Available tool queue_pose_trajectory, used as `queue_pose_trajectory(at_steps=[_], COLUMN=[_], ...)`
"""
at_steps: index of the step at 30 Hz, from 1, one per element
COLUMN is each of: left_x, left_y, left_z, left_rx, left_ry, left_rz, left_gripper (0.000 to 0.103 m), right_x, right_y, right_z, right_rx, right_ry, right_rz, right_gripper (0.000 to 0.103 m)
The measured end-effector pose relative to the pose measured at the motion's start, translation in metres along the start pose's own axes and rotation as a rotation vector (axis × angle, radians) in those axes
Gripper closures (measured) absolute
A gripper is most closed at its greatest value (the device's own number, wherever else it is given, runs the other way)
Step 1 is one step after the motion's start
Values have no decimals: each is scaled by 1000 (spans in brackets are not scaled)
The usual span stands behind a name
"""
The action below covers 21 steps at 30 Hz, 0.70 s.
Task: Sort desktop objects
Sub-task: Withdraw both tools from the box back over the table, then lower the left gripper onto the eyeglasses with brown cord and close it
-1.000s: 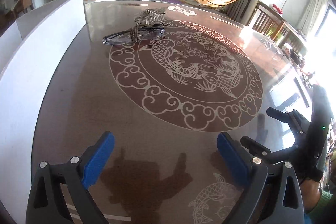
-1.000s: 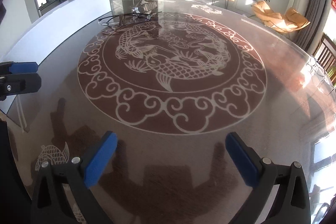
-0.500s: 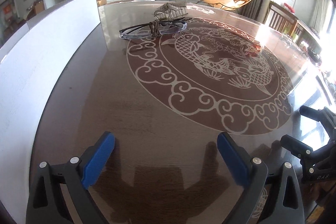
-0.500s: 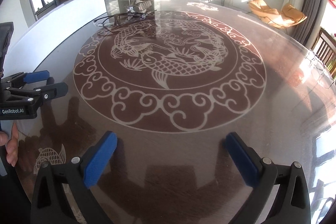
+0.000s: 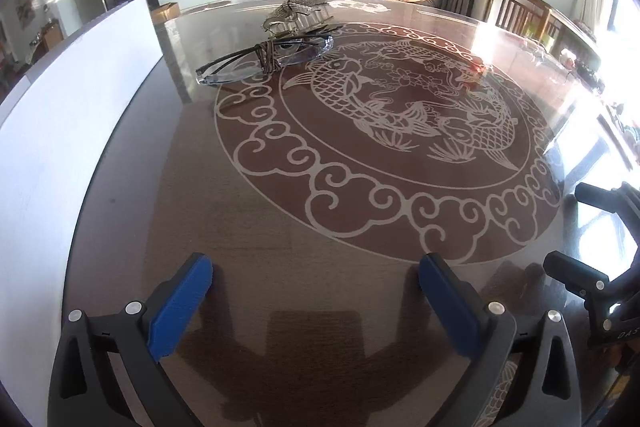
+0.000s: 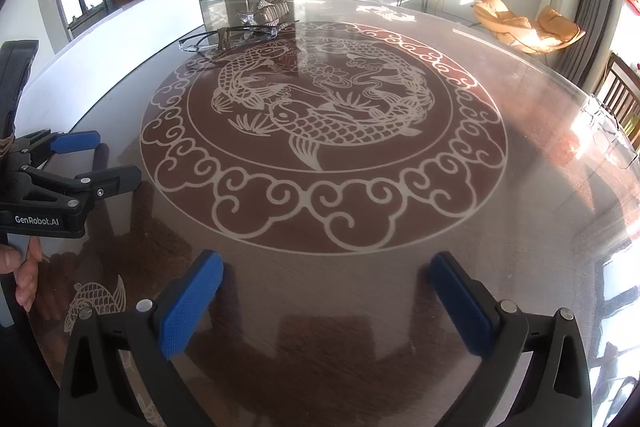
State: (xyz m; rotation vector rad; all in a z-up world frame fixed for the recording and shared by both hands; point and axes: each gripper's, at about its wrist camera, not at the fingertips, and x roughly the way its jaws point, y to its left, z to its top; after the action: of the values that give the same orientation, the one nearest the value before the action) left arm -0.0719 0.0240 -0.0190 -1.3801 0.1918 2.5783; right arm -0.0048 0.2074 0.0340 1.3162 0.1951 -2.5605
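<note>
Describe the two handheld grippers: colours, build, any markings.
Both match: the left gripper and right gripper have black plastic frames with triangular cut-outs and silver rivets, and two fingers faced with textured blue pads. Seen from the right wrist, the left gripper's body reads "GenRobot.AI" in white. No cables show. A bare hand holds it; no sleeve can be made out.
</note>
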Motion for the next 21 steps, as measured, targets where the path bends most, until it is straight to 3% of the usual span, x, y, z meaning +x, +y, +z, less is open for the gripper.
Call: queue_pose_trajectory(at_steps=[3,9,13,18,19,20,21], left_x=[9,5,42,86,89,86,84], left_y=[12,38,44,52,54,53,53], left_z=[30,113,147,149,147,144,142], left_rx=[96,114,155,112,104,116,120], left_ry=[-12,-137,-68,14,20,-6,-16], left_rz=[78,5,-45,-150,-166,-137,-119], left_gripper=[0,0,0,1,18,25,47], right_x=[-1,-2,-1,-2,-2,-2,-1], right_y=[-1,0,1,1,1,1,2], right_z=[1,2,2,2,2,2,2], right_rx=[8,10,9,10,10,11,11], right_ry=[-8,-13,-12,-13,-13,-13,-13], right_rz=[22,34,33,34,34,35,35], right_gripper=[0,0,0,0,0,0,0])
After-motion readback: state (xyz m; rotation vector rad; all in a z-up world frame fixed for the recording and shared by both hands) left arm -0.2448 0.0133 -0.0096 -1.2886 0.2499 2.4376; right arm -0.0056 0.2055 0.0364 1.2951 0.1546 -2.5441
